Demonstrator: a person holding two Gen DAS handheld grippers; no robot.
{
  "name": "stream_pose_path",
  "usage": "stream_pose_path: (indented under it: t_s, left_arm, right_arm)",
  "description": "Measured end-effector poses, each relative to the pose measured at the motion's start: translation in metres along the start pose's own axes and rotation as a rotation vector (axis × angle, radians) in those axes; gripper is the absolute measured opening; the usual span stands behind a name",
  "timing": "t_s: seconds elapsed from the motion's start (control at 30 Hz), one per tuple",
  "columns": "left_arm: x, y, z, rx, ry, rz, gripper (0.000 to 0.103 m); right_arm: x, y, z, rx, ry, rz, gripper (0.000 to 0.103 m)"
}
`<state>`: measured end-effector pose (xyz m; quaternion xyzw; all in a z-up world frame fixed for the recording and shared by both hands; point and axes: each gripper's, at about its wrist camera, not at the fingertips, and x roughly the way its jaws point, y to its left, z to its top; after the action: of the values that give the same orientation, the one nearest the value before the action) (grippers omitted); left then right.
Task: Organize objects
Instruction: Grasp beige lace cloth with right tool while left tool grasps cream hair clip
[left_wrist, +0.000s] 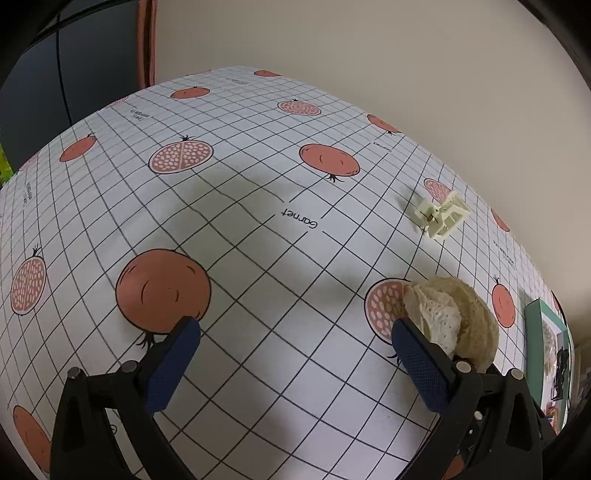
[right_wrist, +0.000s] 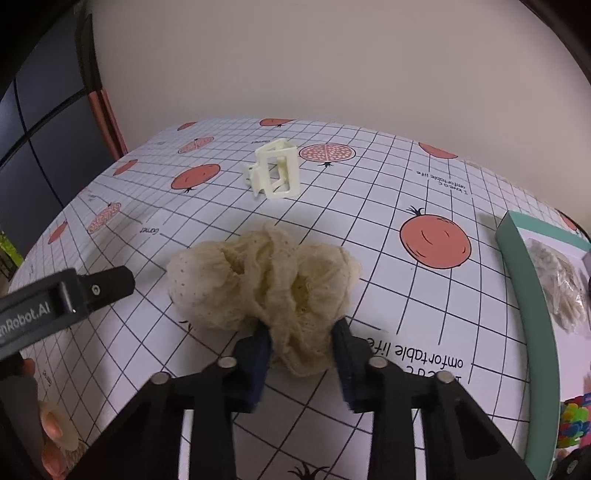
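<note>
The scrunchie (right_wrist: 264, 280), a large puff of cream, lacy, crinkled fabric, lies on the tablecloth (right_wrist: 388, 295) just ahead of the right gripper (right_wrist: 301, 345), its long axis running left to right across the right wrist view, with two rounded lobes either side of a gathered, wrinkled middle. That middle fold sits between the right gripper's blue pads (right_wrist: 255, 354), whose jaws are drawn narrow and pinch the near edge of the fabric. In the left wrist view the scrunchie (left_wrist: 448, 317) shows just beside and behind the right-hand finger of the left gripper (left_wrist: 295, 354), whose jaws stand wide apart with only bare cloth between them. The tablecloth (left_wrist: 258, 258) is white with a black grid, printed pomegranates, whole and halved, and small lines of text; it covers a table set against a plain beige wall (right_wrist: 332, 55), with dark panels (right_wrist: 48, 129) to the left. At the right edge lies a teal-rimmed box (right_wrist: 532, 295) holding pale items in clear wrapping. Farther back, well apart from the scrunchie, a cream plastic hair claw clip (right_wrist: 275, 171) rests on the cloth, its teeth end toward the left; it is also seen in the left wrist view (left_wrist: 441, 216).
</note>
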<state>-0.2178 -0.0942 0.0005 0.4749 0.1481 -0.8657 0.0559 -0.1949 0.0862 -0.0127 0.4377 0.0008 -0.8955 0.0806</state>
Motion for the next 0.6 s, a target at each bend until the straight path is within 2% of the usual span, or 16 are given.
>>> stream_pose_path:
  t_s: [0.23,0.4,0.6]
  left_arm:
    - [0.006,-0.004,0.003,0.002,0.014,-0.009,0.103]
    - [0.01,-0.011,0.006,0.02,0.015,-0.019,0.103]
    - [0.008,-0.022,0.013,0.039,0.003,-0.042,0.103]
  right_arm:
    - [0.001,-0.012,0.003,0.03,0.0,0.042,0.016]
    - [0.001,-0.022,0.006,0.052,-0.004,0.052,0.015]
    - [-0.012,-0.037,0.016,0.062,-0.052,0.011,0.014]
